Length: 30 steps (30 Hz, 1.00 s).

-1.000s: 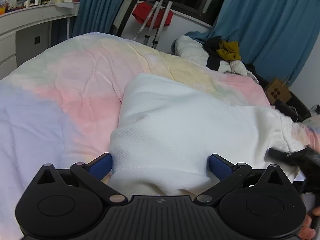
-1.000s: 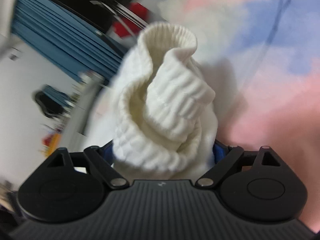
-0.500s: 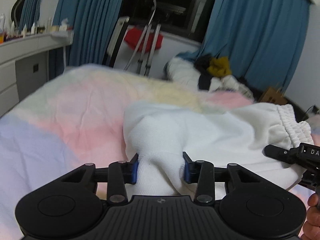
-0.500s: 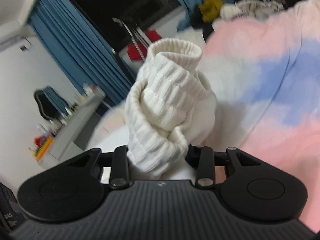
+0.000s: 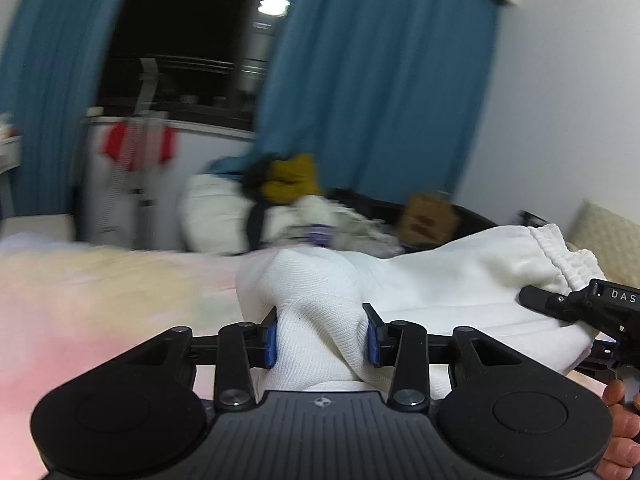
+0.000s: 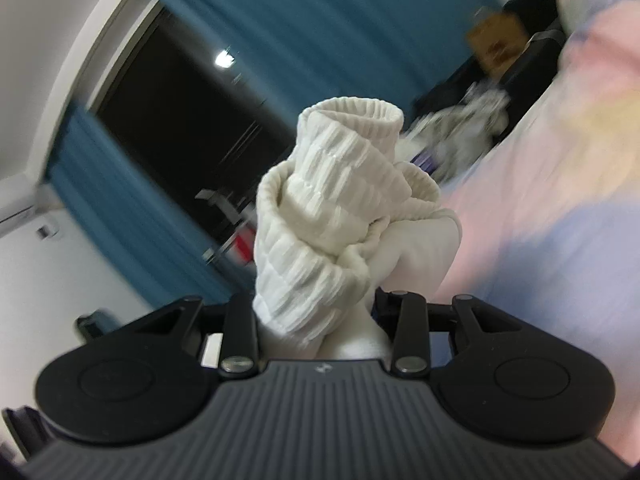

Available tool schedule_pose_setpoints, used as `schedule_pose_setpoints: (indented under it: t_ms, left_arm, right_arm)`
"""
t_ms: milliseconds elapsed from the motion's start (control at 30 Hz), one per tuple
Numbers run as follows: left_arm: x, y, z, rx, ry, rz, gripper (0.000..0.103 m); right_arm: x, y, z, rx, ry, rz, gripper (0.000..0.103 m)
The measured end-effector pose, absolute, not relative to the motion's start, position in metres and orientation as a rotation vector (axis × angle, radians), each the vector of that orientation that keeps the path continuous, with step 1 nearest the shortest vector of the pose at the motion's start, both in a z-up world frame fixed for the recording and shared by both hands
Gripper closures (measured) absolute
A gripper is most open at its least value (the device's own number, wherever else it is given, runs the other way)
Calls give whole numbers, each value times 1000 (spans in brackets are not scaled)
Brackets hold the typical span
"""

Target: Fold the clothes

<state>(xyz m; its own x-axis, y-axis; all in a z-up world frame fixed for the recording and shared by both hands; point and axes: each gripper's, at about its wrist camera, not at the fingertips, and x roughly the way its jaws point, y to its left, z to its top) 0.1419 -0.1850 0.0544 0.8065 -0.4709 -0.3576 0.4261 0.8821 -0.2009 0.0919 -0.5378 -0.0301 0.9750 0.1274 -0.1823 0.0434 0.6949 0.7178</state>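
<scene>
white pants (image 5: 440, 280) pinched in both my grippers, up off the bed (image 5: 100, 300).
my left gripper (image 5: 322, 338) squeezes a bunch of the soft cloth. my right gripper (image 6: 320, 312) is closed tight on the ribbed cuff (image 6: 340, 184), which sticks up past it.

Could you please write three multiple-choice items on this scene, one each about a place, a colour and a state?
1. Where is the mustard-yellow garment?
A. on the clutter pile beyond the bed
B. in the left gripper
C. on the cardboard box

2. What colour are the curtains?
A. red
B. blue
C. grey

3. What state is the left gripper in?
A. open, empty
B. shut on the white garment
C. out of view

Answers: A, it tops the pile; B, blue flanks the dark window; B, both pads pinch white fabric.
</scene>
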Motion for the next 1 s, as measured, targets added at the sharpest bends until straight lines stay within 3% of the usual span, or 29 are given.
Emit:
schedule_pose_setpoints:
  t_ms: [233,433,600,767,1000]
  left_arm:
    - [205,-328,4,-74,479,-619,62]
    - [256,-435,-54,-34,559,-716,62]
    - [272,-437,-110,-9,624,-763,59]
    - [272,-420,-143,22,624,-792,49]
    - [244,-395,-118,66,635,-753,38]
  right_arm:
    - [114,-660,-57,779,182,-160,65]
    - [137,-708,-122,794,232,-246,65]
    - [143,-720,-182,821,345,-294,65]
    - [126,-730,-229,845,424,-320,61]
    - [109,-725,-220,963,441,-356,50]
